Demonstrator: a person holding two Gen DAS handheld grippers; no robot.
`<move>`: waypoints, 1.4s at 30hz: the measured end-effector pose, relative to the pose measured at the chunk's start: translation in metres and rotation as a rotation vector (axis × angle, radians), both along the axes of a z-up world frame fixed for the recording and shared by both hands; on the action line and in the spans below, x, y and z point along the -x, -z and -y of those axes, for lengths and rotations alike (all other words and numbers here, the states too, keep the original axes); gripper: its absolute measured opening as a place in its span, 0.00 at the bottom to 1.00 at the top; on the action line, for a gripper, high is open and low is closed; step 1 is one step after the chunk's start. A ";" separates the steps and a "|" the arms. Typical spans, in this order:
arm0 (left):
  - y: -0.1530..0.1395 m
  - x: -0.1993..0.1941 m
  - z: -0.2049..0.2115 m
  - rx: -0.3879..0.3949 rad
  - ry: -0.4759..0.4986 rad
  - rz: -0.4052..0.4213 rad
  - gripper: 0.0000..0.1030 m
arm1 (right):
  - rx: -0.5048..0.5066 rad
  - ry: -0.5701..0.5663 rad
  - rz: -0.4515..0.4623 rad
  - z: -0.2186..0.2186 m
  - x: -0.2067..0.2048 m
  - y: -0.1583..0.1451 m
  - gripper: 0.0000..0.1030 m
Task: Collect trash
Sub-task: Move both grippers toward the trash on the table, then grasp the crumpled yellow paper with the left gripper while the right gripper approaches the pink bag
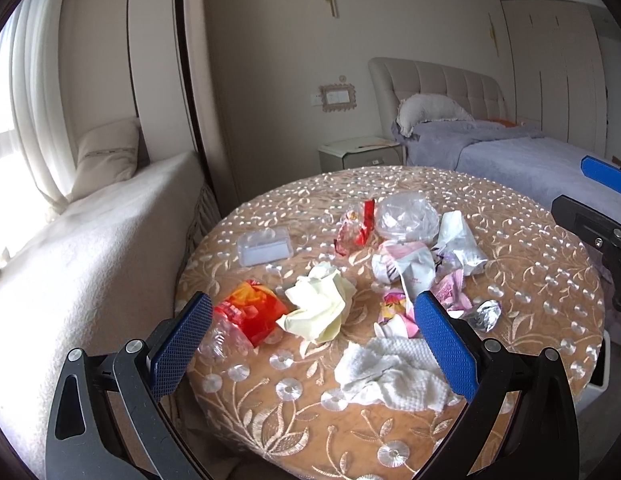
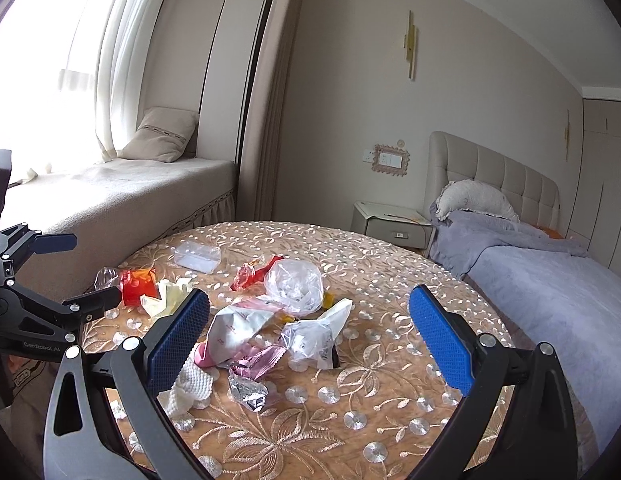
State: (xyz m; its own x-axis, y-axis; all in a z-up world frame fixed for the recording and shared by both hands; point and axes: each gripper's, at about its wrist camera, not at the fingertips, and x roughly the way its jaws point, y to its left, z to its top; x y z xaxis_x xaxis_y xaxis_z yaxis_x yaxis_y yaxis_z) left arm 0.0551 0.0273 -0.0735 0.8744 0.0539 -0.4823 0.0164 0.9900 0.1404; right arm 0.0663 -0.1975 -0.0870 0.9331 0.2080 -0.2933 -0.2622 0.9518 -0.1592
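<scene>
Lots of trash lies on the round table point(image 1: 530, 264), and none of it is picked up yet. From the left wrist view, the left gripper point(image 1: 314, 344) hangs above the near side with its tongs wide and nothing in them. A crumpled yellow paper point(image 1: 320, 306) sits right between the tongs, a white tissue point(image 1: 390, 376) is just below it, and a red wrapper point(image 1: 250, 312) is beside the left finger. The yellow paper looks like the easy first grab: come straight down, close on the fat middle, and do not pinch the tablecloth. From the right wrist view, the right gripper point(image 2: 310, 332) is wide and empty too. A white packet point(image 2: 238, 326), a clear bag point(image 2: 296, 286) and a foil scrap point(image 2: 248, 392) lie close together under it, so taking one piece at a time seems best.
</scene>
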 end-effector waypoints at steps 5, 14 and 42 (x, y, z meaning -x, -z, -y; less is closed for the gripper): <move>0.017 -0.025 -0.012 0.020 -0.037 -0.052 0.96 | 0.008 -0.018 -0.039 -0.006 -0.017 0.010 0.96; 0.040 -0.066 -0.008 0.056 0.046 -0.113 0.95 | 0.000 -0.047 -0.082 -0.017 -0.042 0.022 0.96; 0.019 -0.086 -0.021 0.069 0.028 -0.079 0.25 | 0.018 -0.094 -0.290 -0.074 -0.112 0.058 0.96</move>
State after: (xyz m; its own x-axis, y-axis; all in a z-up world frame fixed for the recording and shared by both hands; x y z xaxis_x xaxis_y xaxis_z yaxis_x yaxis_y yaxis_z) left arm 0.1412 0.0482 -0.0923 0.8340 -0.0061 -0.5517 0.0530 0.9962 0.0690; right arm 0.1785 -0.1237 -0.1455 0.7866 0.2815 -0.5495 -0.3859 0.9189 -0.0816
